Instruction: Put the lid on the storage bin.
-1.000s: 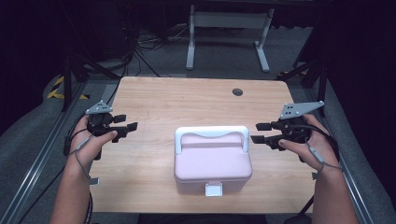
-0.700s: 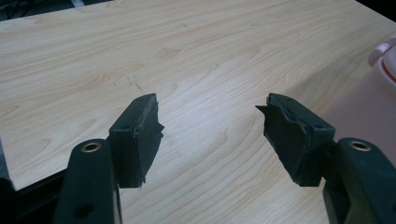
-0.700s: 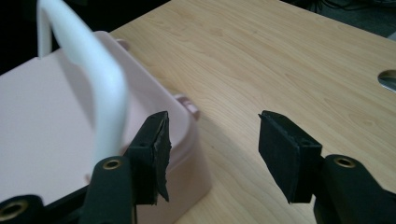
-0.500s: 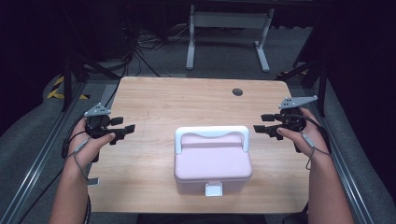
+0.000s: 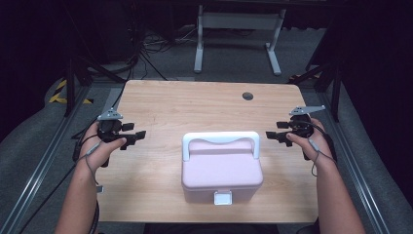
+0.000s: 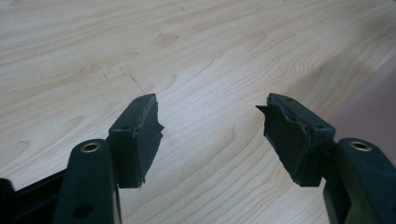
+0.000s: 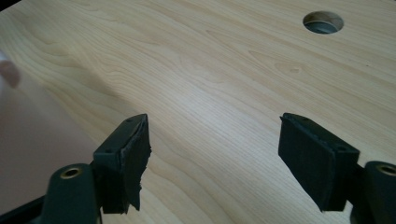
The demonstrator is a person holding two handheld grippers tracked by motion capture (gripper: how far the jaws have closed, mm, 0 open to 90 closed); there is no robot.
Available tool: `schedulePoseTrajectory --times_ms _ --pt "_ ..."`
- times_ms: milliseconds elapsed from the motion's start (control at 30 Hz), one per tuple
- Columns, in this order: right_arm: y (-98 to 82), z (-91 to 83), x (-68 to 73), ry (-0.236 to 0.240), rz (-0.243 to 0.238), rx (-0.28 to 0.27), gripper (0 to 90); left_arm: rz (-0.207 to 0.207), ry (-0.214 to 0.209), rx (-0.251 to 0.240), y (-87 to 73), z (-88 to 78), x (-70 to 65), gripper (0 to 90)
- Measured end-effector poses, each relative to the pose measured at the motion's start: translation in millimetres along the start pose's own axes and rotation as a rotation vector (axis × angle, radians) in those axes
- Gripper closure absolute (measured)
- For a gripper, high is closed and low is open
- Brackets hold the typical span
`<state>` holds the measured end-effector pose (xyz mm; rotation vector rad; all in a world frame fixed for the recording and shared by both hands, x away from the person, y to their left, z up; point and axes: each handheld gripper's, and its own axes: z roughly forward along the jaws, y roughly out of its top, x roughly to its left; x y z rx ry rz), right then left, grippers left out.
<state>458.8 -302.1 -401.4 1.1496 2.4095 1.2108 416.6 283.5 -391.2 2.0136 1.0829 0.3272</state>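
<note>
A pink lidded box [image 5: 221,171] with a white handle [image 5: 220,139] and a white front latch [image 5: 223,198] stands closed at the front middle of the wooden table [image 5: 195,109]. My left gripper [image 5: 137,136] hovers open to the box's left, pointing toward it; in the left gripper view its jaws [image 6: 210,123] stand apart over bare wood, with the pink box [image 6: 373,100] blurred at the right edge. To the right of the box my right gripper [image 5: 271,135] is open and points at the handle's end. Its own view [image 7: 215,140] has nothing between the jaws and the pink box [image 7: 32,140] at the left.
A round cable hole [image 5: 248,96] is cut in the table toward the back right, also visible as the hole [image 7: 322,22]. Metal rails run along both sides of the table. A white desk frame [image 5: 237,22] and cables lie on the floor behind.
The right gripper has moved left and slightly down, closer to the box's handle. The left gripper has shifted a little toward the box. Both stay open.
</note>
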Motion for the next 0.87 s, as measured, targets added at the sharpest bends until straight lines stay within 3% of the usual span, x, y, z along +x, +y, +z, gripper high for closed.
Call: schedulePoseTrajectory --times_ms 400,533,600,633,700,867 --pt "-17.9 18.3 -16.6 -0.067 -0.002 0.048 27.0 0.008 -0.012 0.027 -3.7 15.3 1.0 36.3" --pt "-22.1 22.8 -20.7 -0.092 -0.003 0.067 27.2 -0.008 -0.025 0.031 -6.0 19.5 2.3 36.1" --pt "-23.7 24.1 -22.1 -0.107 0.001 0.088 31.6 -0.038 -0.042 0.048 -9.6 24.6 4.4 35.0" --pt "-24.7 24.3 -22.1 -0.105 0.028 0.119 35.9 -0.042 -0.044 0.058 -11.2 26.6 5.2 34.1" --pt "-25.9 25.5 -22.3 -0.096 0.048 0.146 35.4 -0.041 -0.044 0.082 -14.2 30.6 6.8 34.5" --pt "-25.3 24.5 -22.7 -0.095 0.047 0.144 35.3 -0.047 -0.069 0.072 -13.3 31.4 5.2 34.5"
